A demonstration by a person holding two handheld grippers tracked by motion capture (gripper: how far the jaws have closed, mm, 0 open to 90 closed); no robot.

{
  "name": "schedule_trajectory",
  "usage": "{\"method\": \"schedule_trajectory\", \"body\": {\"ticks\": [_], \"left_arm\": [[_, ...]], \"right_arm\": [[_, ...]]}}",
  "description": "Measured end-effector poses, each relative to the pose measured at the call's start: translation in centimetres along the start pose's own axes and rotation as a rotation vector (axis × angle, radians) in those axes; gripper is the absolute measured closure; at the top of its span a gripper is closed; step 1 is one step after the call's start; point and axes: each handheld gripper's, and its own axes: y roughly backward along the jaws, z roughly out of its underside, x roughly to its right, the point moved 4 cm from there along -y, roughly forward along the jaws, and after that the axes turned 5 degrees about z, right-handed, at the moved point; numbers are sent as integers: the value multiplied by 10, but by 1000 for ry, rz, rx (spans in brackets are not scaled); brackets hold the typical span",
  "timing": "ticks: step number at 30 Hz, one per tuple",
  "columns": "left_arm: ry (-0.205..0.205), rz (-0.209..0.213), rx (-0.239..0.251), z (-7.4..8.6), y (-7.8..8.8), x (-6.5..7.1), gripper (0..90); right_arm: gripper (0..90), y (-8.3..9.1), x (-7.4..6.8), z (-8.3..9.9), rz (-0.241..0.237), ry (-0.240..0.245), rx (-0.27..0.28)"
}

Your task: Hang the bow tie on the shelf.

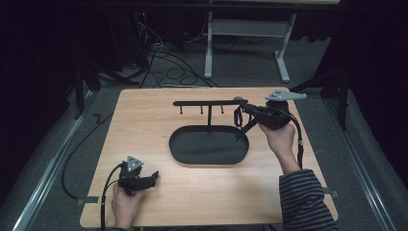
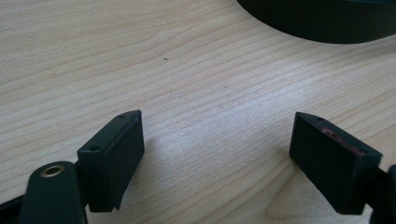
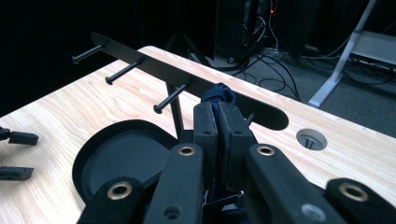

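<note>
A black stand has an oval tray base (image 1: pixel 192 150) and a thin post that carries a crossbar (image 1: pixel 207 102) with several pegs below it. My right gripper (image 1: pixel 242 110) is at the bar's right end, shut on a dark blue cord or strap (image 3: pixel 219 92) whose loop (image 1: pixel 237 117) hangs below the jaws. In the right gripper view the closed gripper (image 3: pixel 218 109) sits just in front of the crossbar (image 3: pixel 140 63), beside its last peg. My left gripper (image 1: pixel 154 177) rests low on the table at the front left, open (image 2: pixel 215 126) over bare wood with nothing between its jaws.
The wooden table (image 1: pixel 144 120) has a round cable hole (image 3: pixel 311 138) near its far right corner. The tray's rim (image 2: pixel 317 28) lies ahead of the left gripper. Cables and a desk frame (image 1: pixel 250 43) lie on the floor beyond the table.
</note>
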Motion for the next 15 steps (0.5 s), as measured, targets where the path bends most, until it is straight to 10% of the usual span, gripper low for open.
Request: {"method": "schedule_trajectory", "body": {"ticks": [15], "left_arm": [[0,0,0,0,0,0,184]], "right_arm": [[886,-6,8,3,18,-11,-14]]}}
